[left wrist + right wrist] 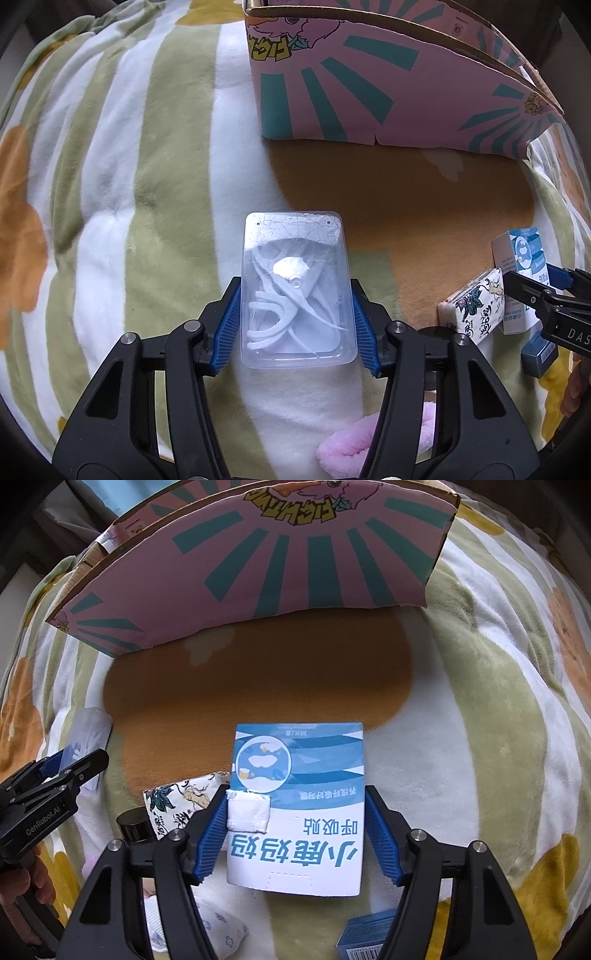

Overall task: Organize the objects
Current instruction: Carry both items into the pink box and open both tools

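Underneath everything, a striped blanket, soft and uneven, so nothing on it sits very firmly. At 12 o'clock in both views stands the pink carton, open at the top and probably the place for the loose items.

Next, the left gripper: points steeply down and is narrowed onto the case, one blue pad against each long side. Grips across the short width, likely because that span fits the jaws and keeps the lid face up. Holds the case at 6 o'clock in the left view, well short of the carton.

Likewise the right gripper: narrowed on the box, pad tips meeting its two side edges, though contact on the 3 o'clock side looks slight. Keeps the printed face toward the camera and the box at 6 o'clock in the right view, also well apart from the carton.

Beside the box at 9 o'clock lies a tissue pack, untouched. Still to do, by the look of it: lifting both items and carrying them over the carton's rim. A light pinch on the slick case could slip.
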`<state>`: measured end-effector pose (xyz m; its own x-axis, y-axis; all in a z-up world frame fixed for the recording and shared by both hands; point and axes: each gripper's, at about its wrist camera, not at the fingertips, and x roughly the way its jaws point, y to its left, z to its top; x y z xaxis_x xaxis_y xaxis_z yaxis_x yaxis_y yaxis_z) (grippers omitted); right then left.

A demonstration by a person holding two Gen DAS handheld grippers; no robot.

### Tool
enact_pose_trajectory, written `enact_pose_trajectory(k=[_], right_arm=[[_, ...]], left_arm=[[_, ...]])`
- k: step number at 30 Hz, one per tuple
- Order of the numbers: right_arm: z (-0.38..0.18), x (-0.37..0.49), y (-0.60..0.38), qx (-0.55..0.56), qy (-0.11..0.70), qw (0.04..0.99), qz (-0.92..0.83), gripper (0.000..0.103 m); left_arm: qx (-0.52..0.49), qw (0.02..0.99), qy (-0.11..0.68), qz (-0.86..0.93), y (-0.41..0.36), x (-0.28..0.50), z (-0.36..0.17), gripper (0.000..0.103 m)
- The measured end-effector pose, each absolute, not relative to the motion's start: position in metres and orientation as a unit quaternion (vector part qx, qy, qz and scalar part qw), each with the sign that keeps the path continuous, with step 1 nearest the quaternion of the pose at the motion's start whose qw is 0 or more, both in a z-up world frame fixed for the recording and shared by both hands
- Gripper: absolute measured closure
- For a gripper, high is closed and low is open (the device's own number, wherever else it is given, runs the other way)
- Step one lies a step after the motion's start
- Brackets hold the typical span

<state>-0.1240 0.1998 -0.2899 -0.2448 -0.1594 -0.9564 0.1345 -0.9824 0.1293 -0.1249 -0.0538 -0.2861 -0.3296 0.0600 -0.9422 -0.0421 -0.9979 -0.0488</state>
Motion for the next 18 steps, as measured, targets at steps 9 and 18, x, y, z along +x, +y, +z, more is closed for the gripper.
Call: enact_pose_trajectory(k=[9, 18], right_arm=[[-0.273, -0.123, 0.212, 0.599, -0.018, 0.091, -0.795, 0.038], [-0.233, -0.133, 0.236, 0.587, -0.017, 0.091, -0.804, 0.038]], left_arm=[[-0.569, 0.034, -0.01, 0.821, -0.051, -0.129, -0.261, 0.052], [-0.543, 0.044, -0.007, 0.838, -0.029, -0.12, -0.204, 0.052]])
